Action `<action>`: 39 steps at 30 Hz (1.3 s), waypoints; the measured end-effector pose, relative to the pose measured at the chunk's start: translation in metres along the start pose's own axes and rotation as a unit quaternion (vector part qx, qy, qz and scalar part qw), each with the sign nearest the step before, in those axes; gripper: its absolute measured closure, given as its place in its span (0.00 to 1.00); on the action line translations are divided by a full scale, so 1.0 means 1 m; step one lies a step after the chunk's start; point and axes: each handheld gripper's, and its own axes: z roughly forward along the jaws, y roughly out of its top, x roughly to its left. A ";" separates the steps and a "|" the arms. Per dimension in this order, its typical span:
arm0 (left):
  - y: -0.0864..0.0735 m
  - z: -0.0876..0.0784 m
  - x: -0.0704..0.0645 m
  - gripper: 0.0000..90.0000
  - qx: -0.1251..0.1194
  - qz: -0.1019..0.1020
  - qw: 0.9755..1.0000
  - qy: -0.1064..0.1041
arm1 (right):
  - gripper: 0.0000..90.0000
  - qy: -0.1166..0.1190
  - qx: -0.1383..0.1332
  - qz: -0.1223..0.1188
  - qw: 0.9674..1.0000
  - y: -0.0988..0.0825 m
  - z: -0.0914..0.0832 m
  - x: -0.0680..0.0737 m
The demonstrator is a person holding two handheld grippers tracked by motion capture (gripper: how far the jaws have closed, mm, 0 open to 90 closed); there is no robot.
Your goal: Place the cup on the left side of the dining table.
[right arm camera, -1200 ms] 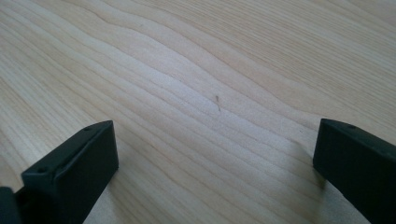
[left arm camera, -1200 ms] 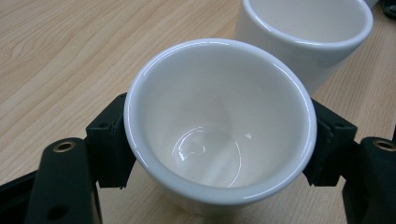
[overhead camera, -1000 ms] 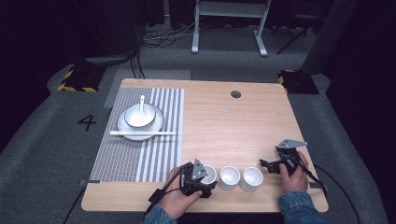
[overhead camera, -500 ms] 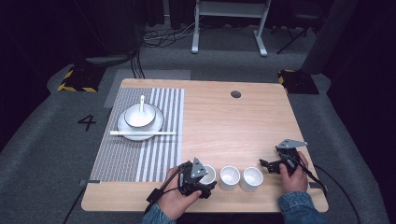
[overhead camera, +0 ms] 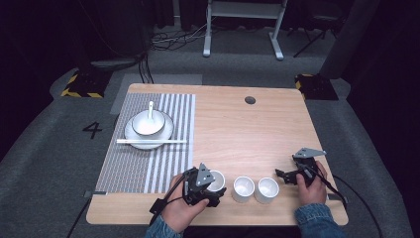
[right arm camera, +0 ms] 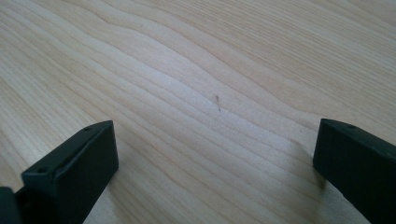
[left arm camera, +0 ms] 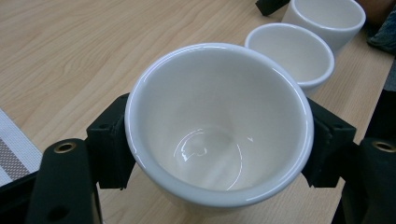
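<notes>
Three white cups stand in a row near the table's front edge. The leftmost cup sits between the jaws of my left gripper, which is shut on its sides. The middle cup and the right cup stand free beside it. My right gripper rests low over bare wood just right of the right cup, its jaws wide open with nothing between them.
A striped placemat covers the table's left side. On it sits a white plate with a bowl, a spoon in the bowl, and chopsticks laid across the front. A round cable hole is at the back.
</notes>
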 end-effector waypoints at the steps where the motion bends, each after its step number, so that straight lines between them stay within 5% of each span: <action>1: 0.001 -0.002 0.001 0.29 -0.003 0.000 1.000 0.001 | 0.00 0.000 0.000 0.000 1.000 0.000 0.000 0.000; 25: 0.009 -0.029 0.030 0.29 -0.048 -0.028 0.998 0.042 | 0.00 0.000 0.000 0.000 1.000 0.000 0.000 0.000; 39: 0.015 -0.045 0.054 0.29 -0.080 -0.043 0.993 0.079 | 0.00 0.000 0.000 0.000 1.000 0.000 0.000 0.000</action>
